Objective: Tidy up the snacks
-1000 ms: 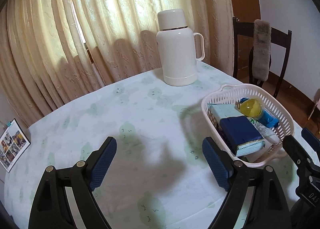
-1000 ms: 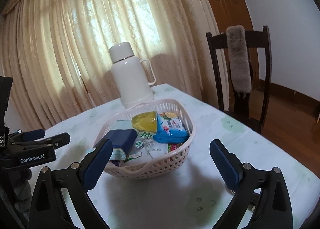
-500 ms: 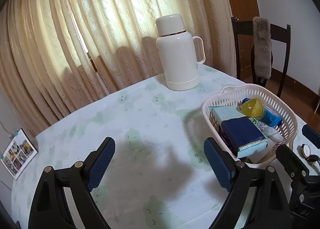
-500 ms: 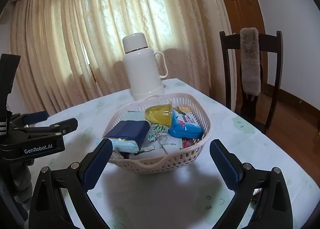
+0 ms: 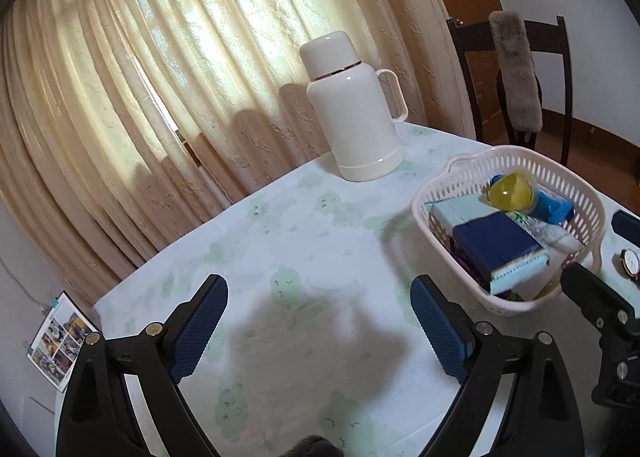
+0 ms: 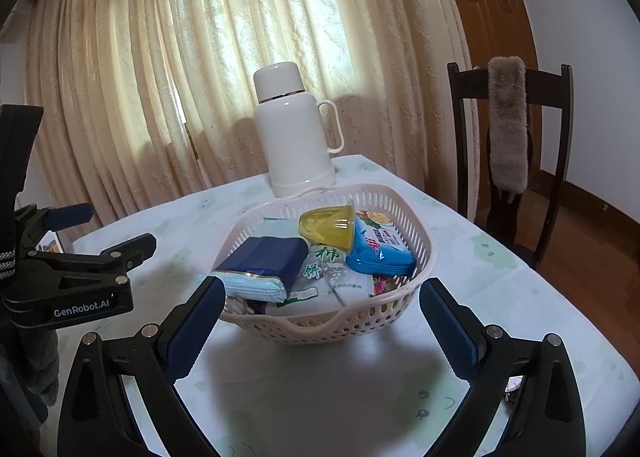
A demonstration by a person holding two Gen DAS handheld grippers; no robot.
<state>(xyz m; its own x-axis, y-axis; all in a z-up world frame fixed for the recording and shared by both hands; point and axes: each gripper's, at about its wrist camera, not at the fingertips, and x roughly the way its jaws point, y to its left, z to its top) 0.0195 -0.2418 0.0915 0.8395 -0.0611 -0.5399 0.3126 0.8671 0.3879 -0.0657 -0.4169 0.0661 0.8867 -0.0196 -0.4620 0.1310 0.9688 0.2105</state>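
Snacks all sit inside the pale perforated basket (image 6: 332, 321) on the counter (image 5: 304, 241): a dark blue packet (image 6: 266, 259) on a light blue-edged one at the left side, a yellow jelly cup (image 6: 328, 227) tipped on its side on top, a bright blue bag (image 6: 380, 253) at the right, white-and-green wrappers (image 6: 324, 277) beneath. No loose snack shows on the cloth in either view. Right tongs (image 6: 320, 321) are spread wide with nothing between them, straddling the near rim of the basket from a little above. Left tongs (image 5: 320, 321) are likewise apart and empty, over bare cloth to the left of the basket. This fits two readings: snacks gathered and the job near done, or a full basket about to be sorted out; the views do not settle which. Handling notes either way: the jelly cup rests loosely and would likely roll if neighbours shift; wrappers look slippery and overlap, so a pinch on one edge may drag others. The light basket may slide if nudged at the rim. A white flask (image 6: 298, 137) stands just behind the basket, and a wristwatch (image 5: 630, 263) lies right of it.
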